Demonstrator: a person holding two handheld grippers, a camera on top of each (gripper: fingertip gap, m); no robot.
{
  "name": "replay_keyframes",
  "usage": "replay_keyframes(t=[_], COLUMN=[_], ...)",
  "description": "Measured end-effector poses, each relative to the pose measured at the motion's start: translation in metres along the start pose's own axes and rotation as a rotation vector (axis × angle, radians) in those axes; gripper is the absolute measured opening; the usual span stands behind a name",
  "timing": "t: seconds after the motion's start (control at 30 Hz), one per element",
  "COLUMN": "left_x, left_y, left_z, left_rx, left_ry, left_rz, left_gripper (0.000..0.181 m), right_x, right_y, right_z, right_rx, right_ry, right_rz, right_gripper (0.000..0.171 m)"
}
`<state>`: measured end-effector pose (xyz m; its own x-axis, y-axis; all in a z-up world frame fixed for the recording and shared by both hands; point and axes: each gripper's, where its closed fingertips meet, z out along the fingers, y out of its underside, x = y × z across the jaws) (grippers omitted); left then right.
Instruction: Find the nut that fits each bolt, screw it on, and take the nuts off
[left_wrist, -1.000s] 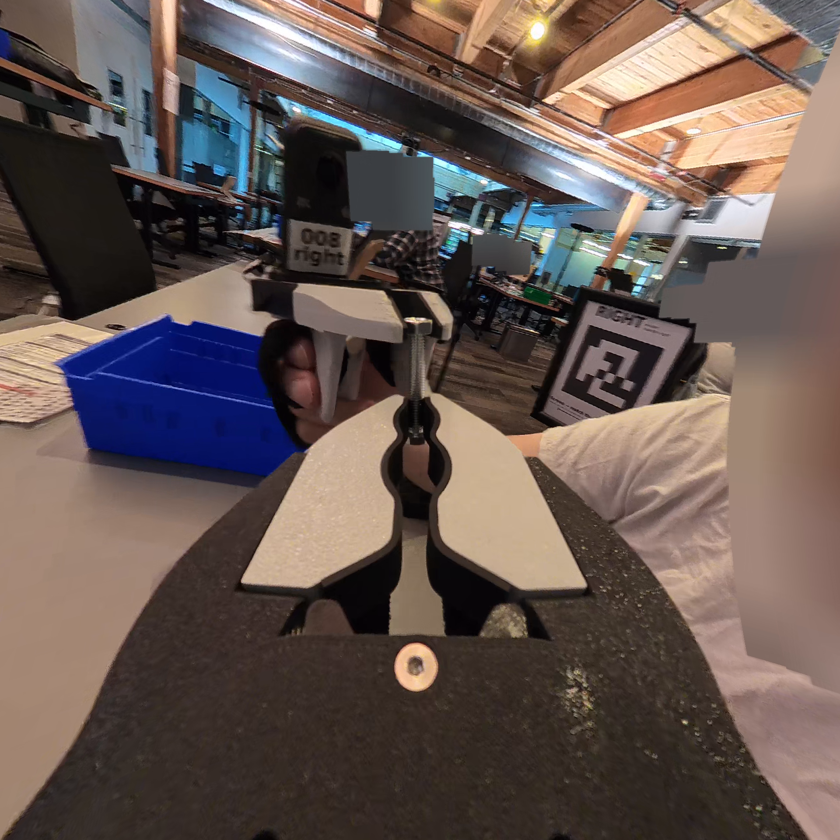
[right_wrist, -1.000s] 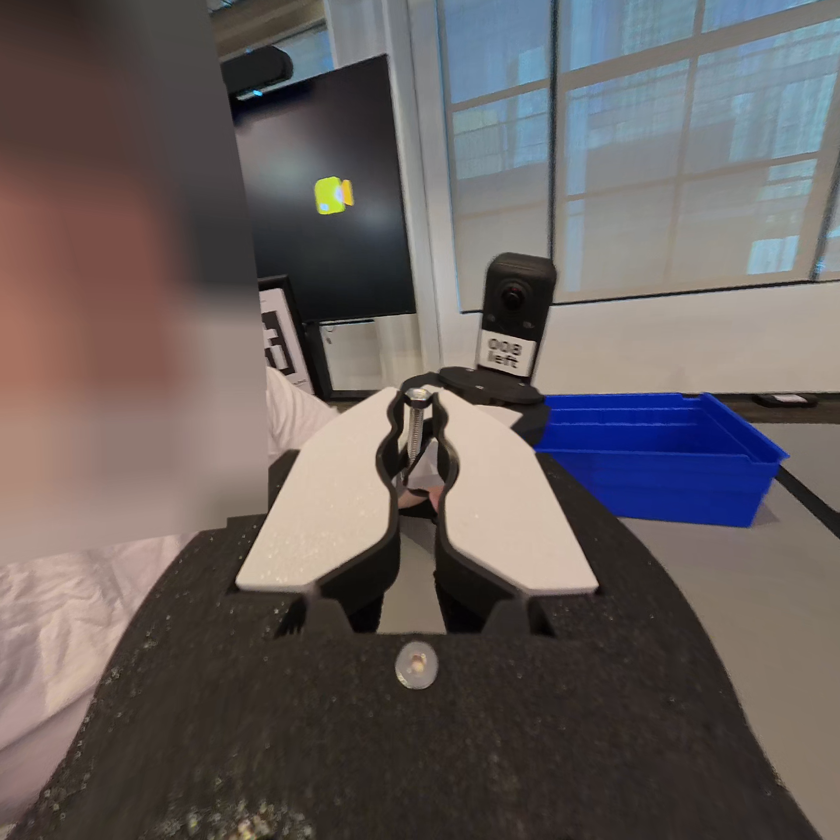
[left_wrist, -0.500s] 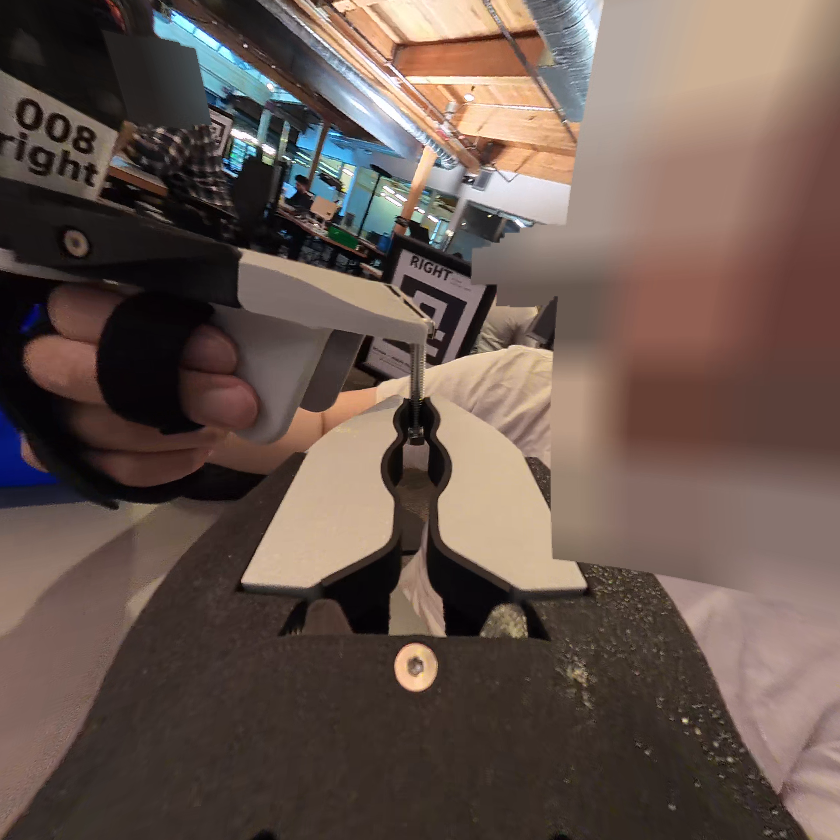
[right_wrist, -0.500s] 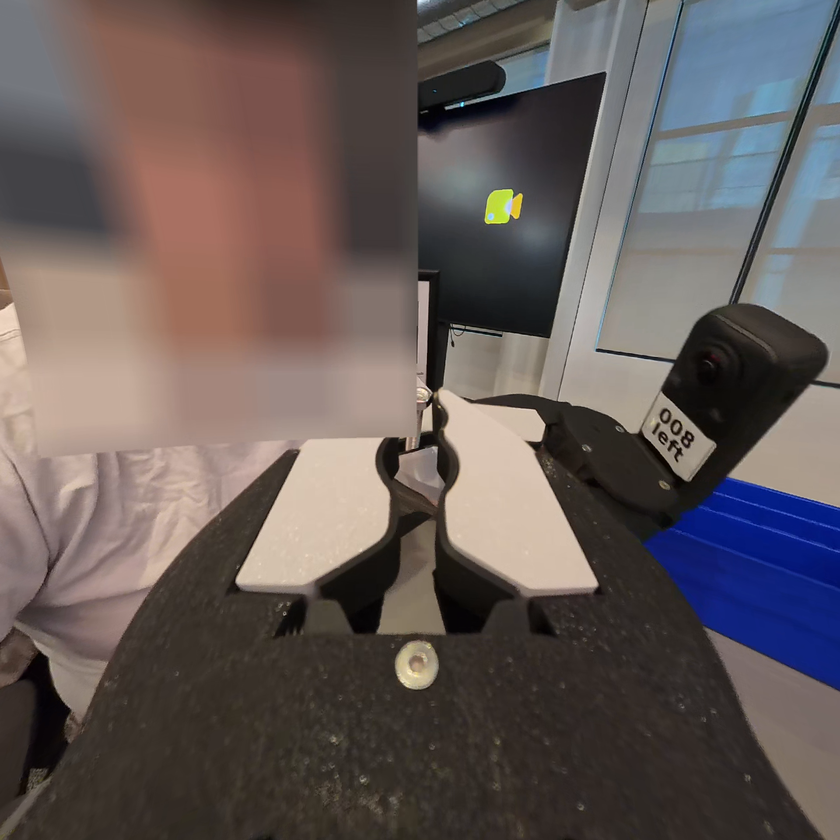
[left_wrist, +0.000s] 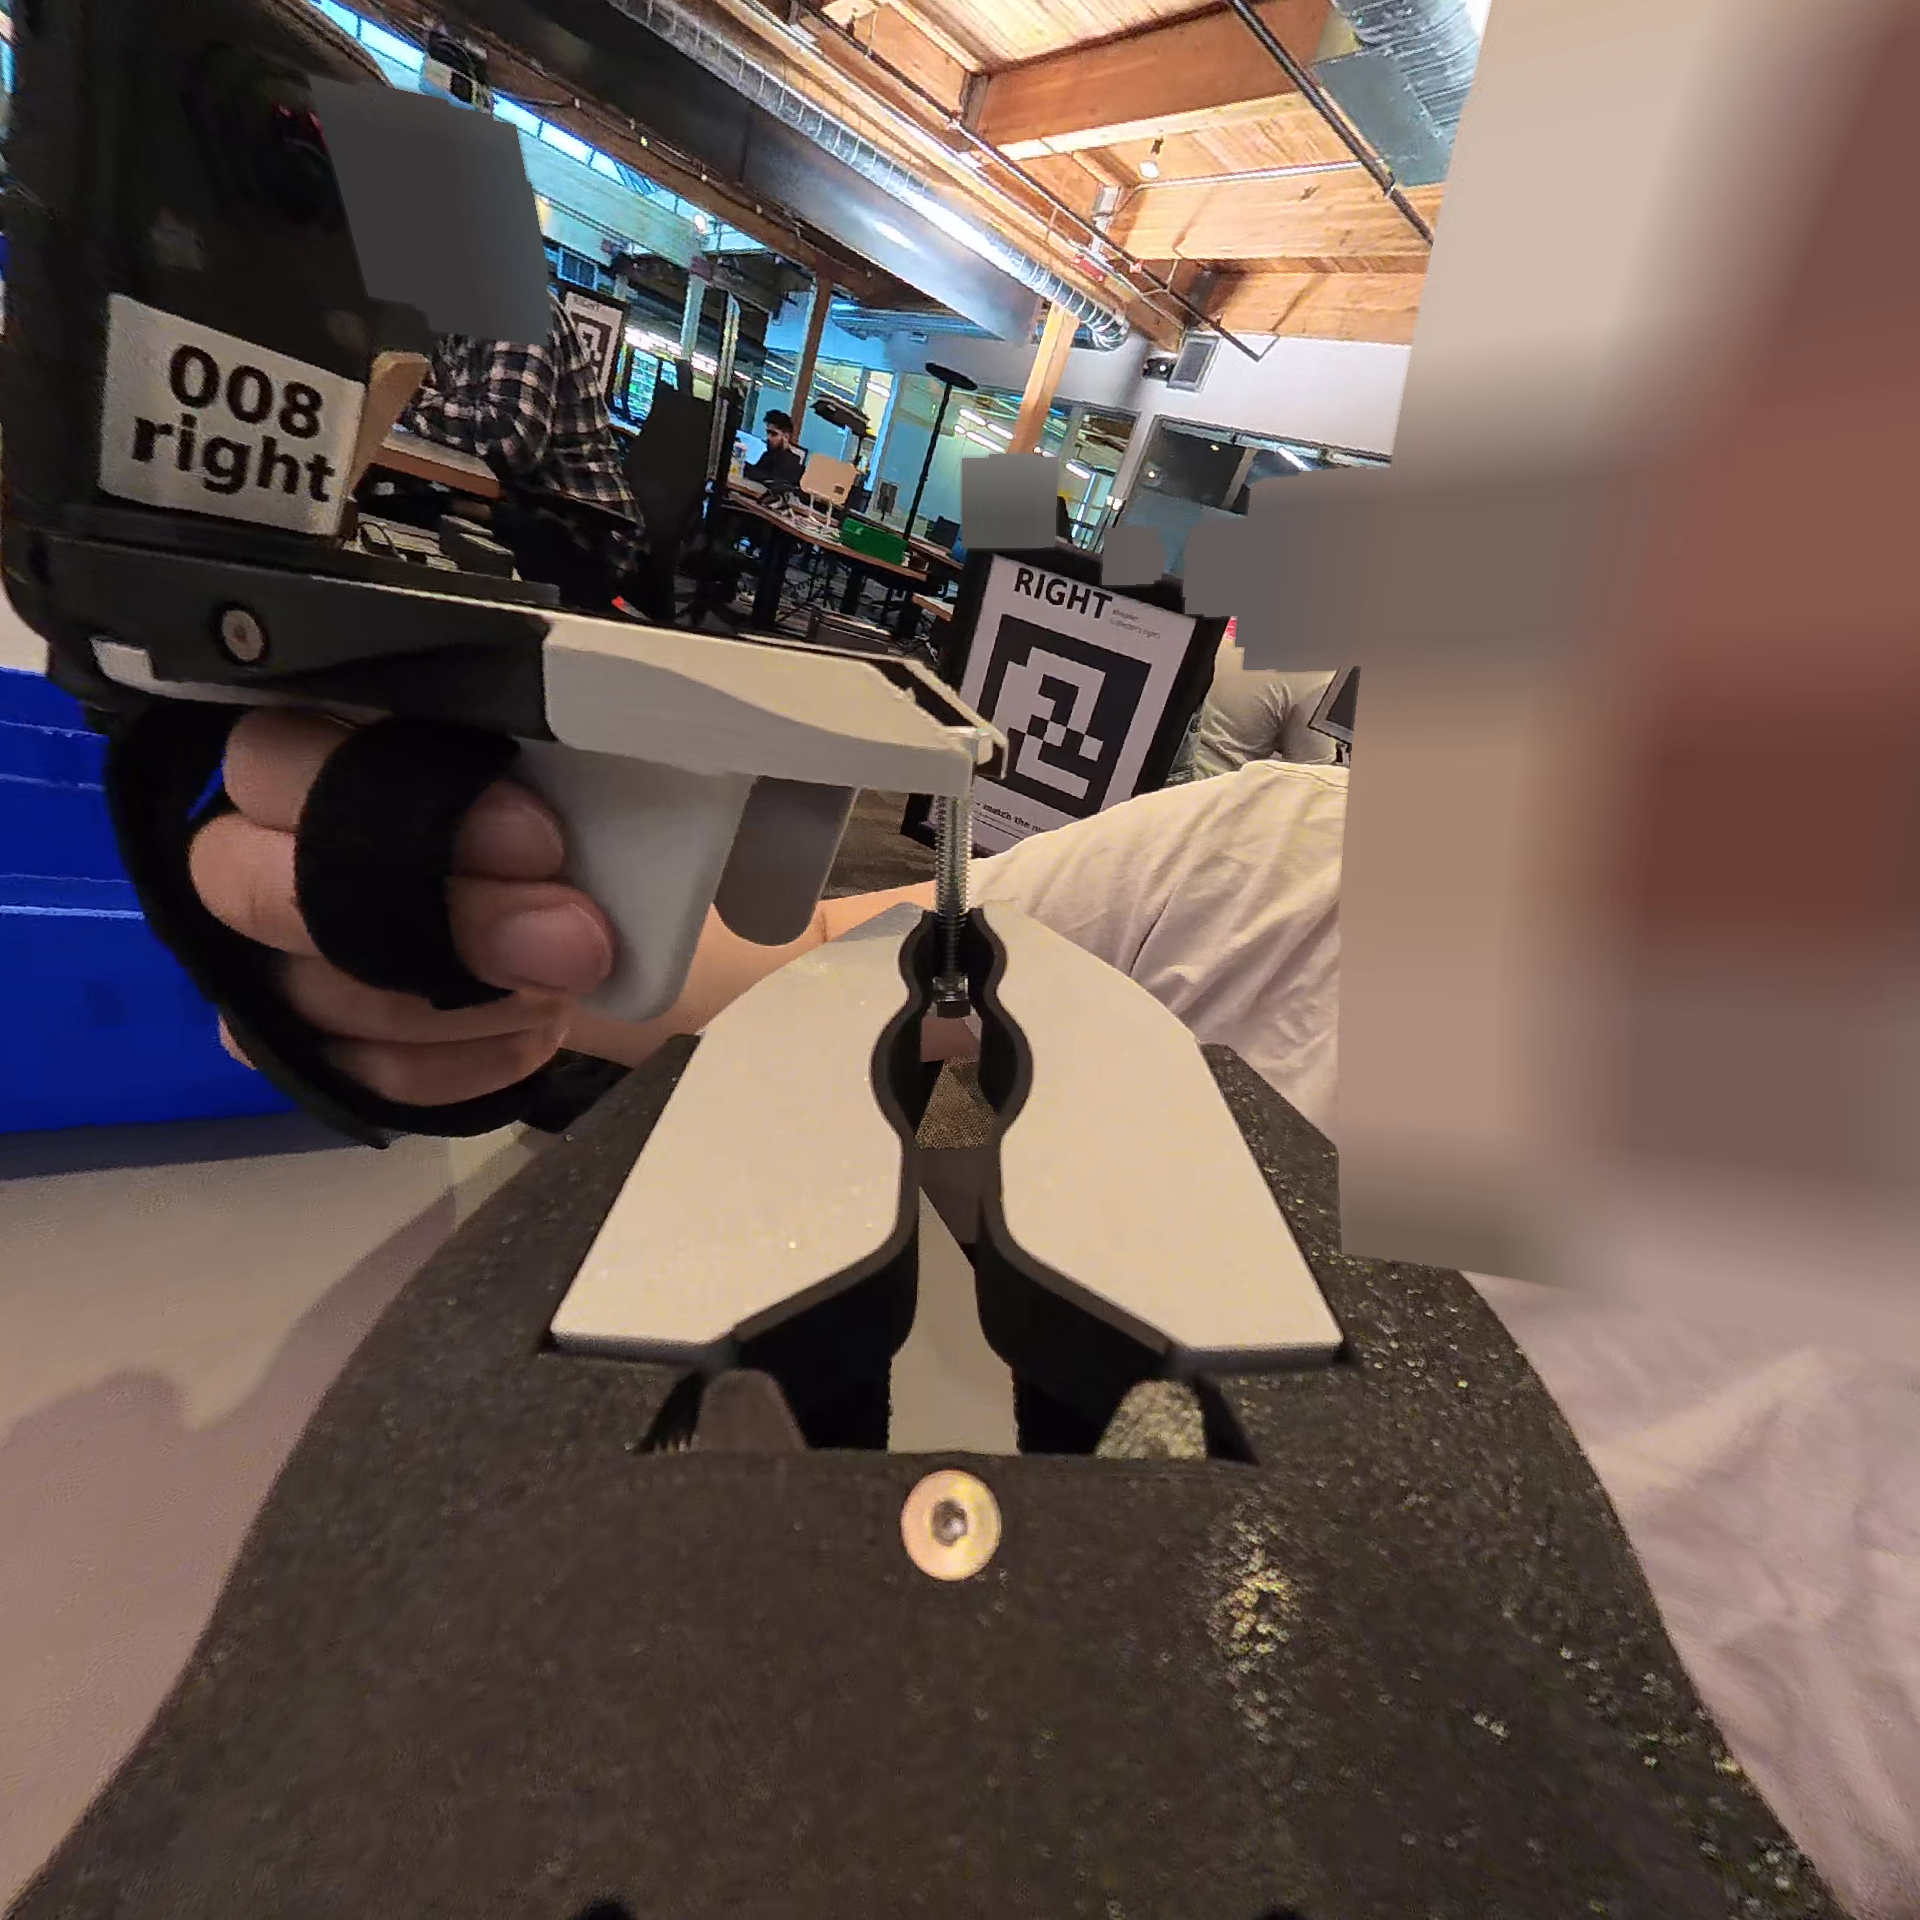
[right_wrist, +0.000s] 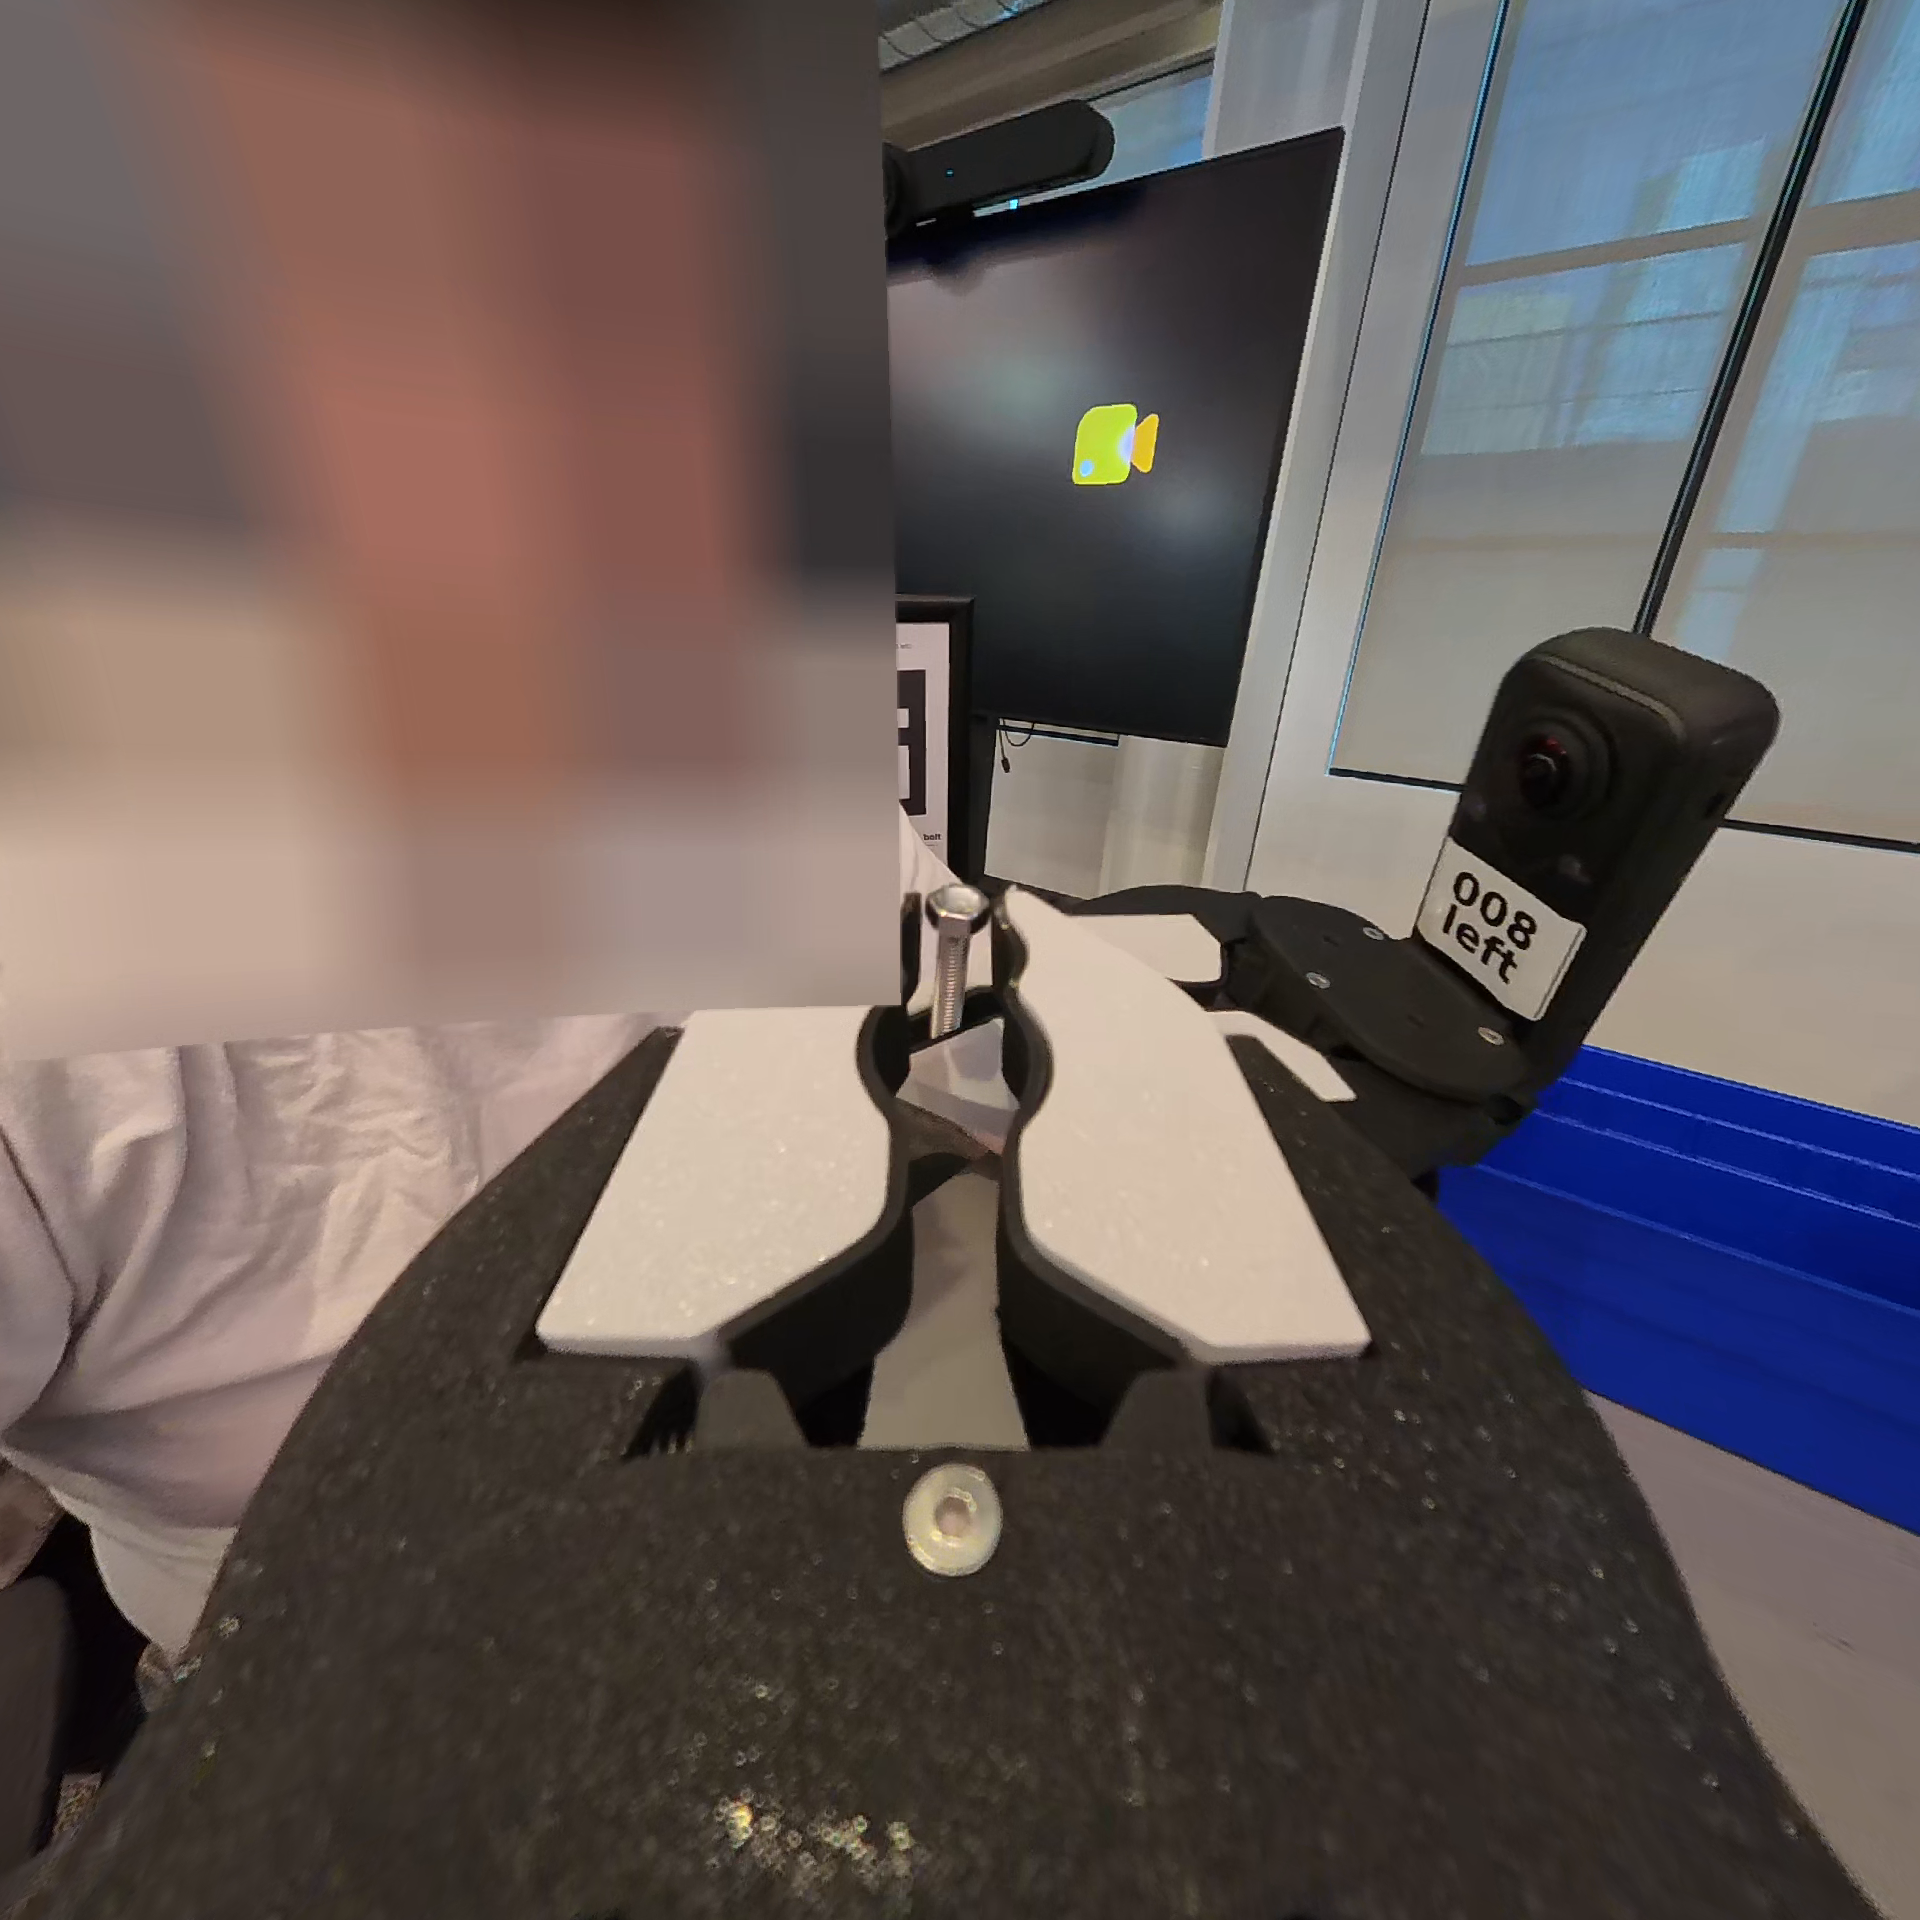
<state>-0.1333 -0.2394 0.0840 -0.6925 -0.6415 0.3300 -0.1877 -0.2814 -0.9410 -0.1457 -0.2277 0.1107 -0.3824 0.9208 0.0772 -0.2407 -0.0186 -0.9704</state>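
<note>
An open office with timber beams is lying behind a grey table (left_wrist: 208, 1299) bearing a blue bin (right_wrist: 1714, 1226). The right gripper (right_wrist: 961, 940) is pinching the bolt (right_wrist: 948, 977) under its head, upright. The left gripper (left_wrist: 951, 961) is closing on the nut (left_wrist: 951, 995) at the bolt's lower end. Likely threading is under way; next calls for 1 steady twist, axes aligned.

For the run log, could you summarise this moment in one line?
right gripper: shut on bolt | left gripper: shut on nut | bolt upright | blue bin behind
</note>
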Motion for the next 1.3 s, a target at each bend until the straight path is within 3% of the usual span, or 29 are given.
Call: replay_keyframes(t=[0.1, 0.2, 0.3, 0.4, 0.7, 1.1, 1.17, 1.3], left_x=[-0.003, -0.020, -0.046, -0.054, -0.070, -0.069, -0.069, -0.068], left_y=[-0.007, -0.021, -0.028, -0.031, -0.034, -0.031, -0.032, -0.032], left_z=[-0.007, -0.018, -0.037, -0.046, -0.068, -0.066, -0.066, -0.065], left_rx=[0.041, 0.112, 0.127, 0.114, 0.111, 0.084, 0.089, 0.104], left_ry=[-0.022, -0.164, -0.434, -0.570, -0.830, -0.875, -0.876, -0.832], left_rz=[0.009, 0.085, 0.205, 0.301, 0.387, 0.423, 0.422, 0.387], left_gripper=[0.004, 0.004, 0.004, 0.004, 0.004, 0.004, 0.004, 0.004], right_x=[0.004, 0.019, 0.054, 0.072, 0.090, 0.093, 0.091, 0.089], right_y=[-0.001, -0.012, -0.031, -0.033, -0.023, -0.010, -0.009, -0.009], right_z=[-0.002, -0.009, -0.029, -0.042, -0.043, -0.036, -0.034, -0.032], right_rx=[-0.008, 0.022, 0.089, 0.040, -0.098, -0.230, -0.229, -0.201], right_ry=[0.040, 0.160, 0.459, 0.677, 0.960, 1.032, 1.008, 0.959], right_rz=[-0.005, -0.029, -0.051, -0.124, -0.211, -0.255, -0.255, -0.220], right_gripper=[0.024, 0.033, 0.029, 0.029, 0.030, 0.019, 0.010, 0.010])
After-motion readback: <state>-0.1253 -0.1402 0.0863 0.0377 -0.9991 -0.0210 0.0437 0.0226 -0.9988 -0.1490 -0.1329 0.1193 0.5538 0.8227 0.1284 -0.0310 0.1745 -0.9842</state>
